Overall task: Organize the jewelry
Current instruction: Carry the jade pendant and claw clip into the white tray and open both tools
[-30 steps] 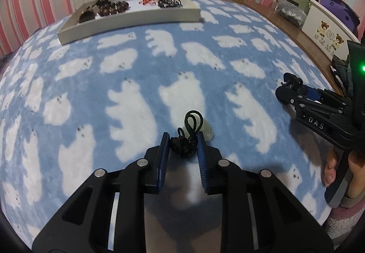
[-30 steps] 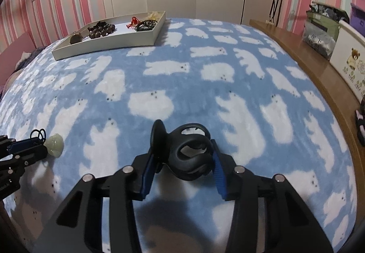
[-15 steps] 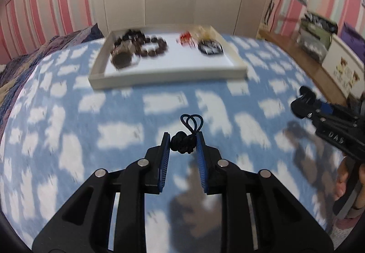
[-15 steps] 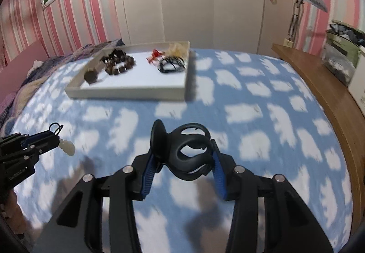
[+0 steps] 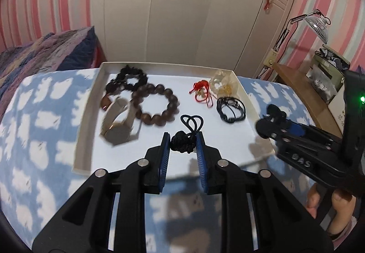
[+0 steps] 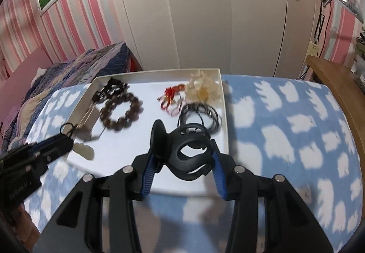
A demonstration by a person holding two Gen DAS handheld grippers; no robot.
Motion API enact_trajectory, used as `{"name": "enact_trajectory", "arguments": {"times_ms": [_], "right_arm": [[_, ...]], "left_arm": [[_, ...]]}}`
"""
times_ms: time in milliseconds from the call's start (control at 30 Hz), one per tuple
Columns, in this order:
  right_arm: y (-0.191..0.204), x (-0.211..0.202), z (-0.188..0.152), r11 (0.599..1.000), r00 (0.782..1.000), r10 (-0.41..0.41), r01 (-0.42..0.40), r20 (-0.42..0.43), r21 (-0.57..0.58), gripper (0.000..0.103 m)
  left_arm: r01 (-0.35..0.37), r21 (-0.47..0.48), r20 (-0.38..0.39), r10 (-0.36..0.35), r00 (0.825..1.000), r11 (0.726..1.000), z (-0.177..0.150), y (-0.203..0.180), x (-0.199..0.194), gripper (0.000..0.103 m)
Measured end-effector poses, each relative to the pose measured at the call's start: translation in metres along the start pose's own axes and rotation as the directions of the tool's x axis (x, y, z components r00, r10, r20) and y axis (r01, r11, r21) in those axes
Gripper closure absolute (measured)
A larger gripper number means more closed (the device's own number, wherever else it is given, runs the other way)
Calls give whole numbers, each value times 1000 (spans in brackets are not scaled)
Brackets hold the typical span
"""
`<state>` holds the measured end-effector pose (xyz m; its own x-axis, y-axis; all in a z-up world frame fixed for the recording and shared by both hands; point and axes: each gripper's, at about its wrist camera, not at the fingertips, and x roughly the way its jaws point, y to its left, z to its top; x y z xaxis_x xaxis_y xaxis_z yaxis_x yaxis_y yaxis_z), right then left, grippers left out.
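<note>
My left gripper (image 5: 183, 142) is shut on the black knotted cord (image 5: 183, 142) of a pendant, over the near part of the white tray (image 5: 83, 139). From the right wrist view its pale stone (image 6: 83, 150) hangs below the left gripper (image 6: 66, 136). My right gripper (image 6: 182, 157) is shut on a black hair claw clip (image 6: 187, 150), held above the tray's near right corner (image 6: 224, 136). In the tray lie a brown bead bracelet (image 5: 156, 104), a watch (image 5: 117, 125), a dark scrunchie (image 5: 126, 80), a red cord piece (image 5: 202, 92), black hair ties (image 5: 230, 109) and a clear amber clip (image 5: 222, 85).
The tray rests on a blue blanket with white bears (image 6: 285, 129). White wardrobe doors (image 6: 205, 13) stand behind it, a quilt (image 6: 75, 70) lies at the left, and a wooden desk (image 6: 337, 84) with a lamp (image 5: 316, 23) is at the right. A person's fingers (image 5: 340, 207) hold the right gripper's handle.
Both grippers have travelled across the blanket toward the tray and risen, carrying the pendant and the claw clip; they now hang over its near edge. Neither grip has changed.
</note>
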<state>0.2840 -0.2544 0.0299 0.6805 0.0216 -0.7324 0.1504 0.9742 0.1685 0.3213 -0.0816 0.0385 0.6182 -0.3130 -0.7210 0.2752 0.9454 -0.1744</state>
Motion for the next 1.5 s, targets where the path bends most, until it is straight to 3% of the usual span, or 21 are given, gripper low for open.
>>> {"name": "enact_trajectory", "arguments": {"times_ms": [167,467,733,900,1500], "right_arm": [[5,31,7,998,998,-60,60,26,-3,59],[3,56,-12,998,998,-59,59,-17,-26,59],[3,66,-16,997,997,-75,75,-26,-11,59],[3,67,-18,997,996,-83,83,-18,-8,59],[6,76,-23,997,996,-80,79,-34,-9,59]], "left_arm": [[-12,13,-33,13,999,1000,8,-2,36,82],[-61,62,-33,63,997,996,1,4,63,81],[-89,76,-15,91,996,993,-4,9,67,81],[-92,85,-56,97,994,992,-10,10,79,81],[-110,72,-65,114,991,991,-10,13,88,82]]}}
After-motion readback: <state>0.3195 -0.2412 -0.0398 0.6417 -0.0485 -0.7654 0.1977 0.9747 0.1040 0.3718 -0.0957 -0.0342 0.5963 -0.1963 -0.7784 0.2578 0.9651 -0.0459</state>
